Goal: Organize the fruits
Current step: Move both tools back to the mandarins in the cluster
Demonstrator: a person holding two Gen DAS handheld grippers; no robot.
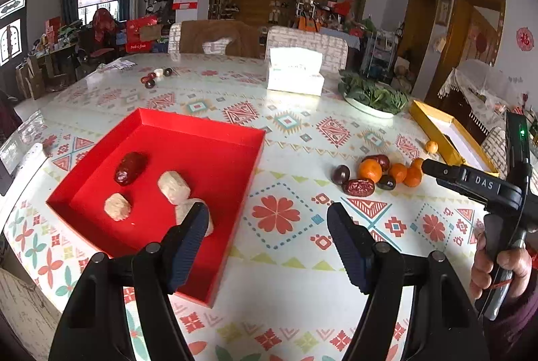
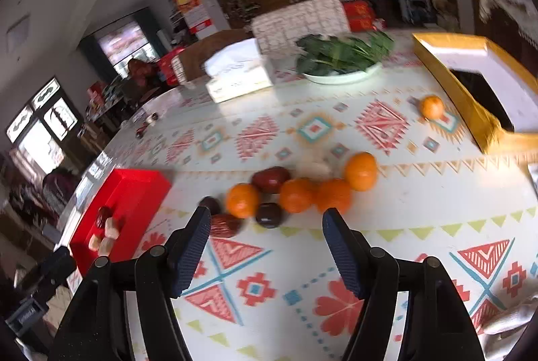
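A red tray (image 1: 235, 193) lies on the patterned table and holds a red date (image 1: 130, 167) and three pale wrapped pieces (image 1: 173, 187). My left gripper (image 1: 267, 219) is open and empty above the tray's near right edge. A heap of small oranges (image 2: 297, 194), red dates (image 2: 270, 179) and dark plums (image 2: 268, 214) lies on the table; it also shows in the left wrist view (image 1: 370, 170). My right gripper (image 2: 265, 223) is open and empty just before the heap. A lone orange (image 2: 431, 107) sits beside the yellow box (image 2: 447, 82).
A white tissue box (image 1: 295, 75) and a plate of green leaves (image 1: 373, 95) stand at the back. Several dates and a pale piece (image 1: 156, 77) lie at the far left. Chairs line the far table edge. The red tray shows in the right wrist view (image 2: 134, 193).
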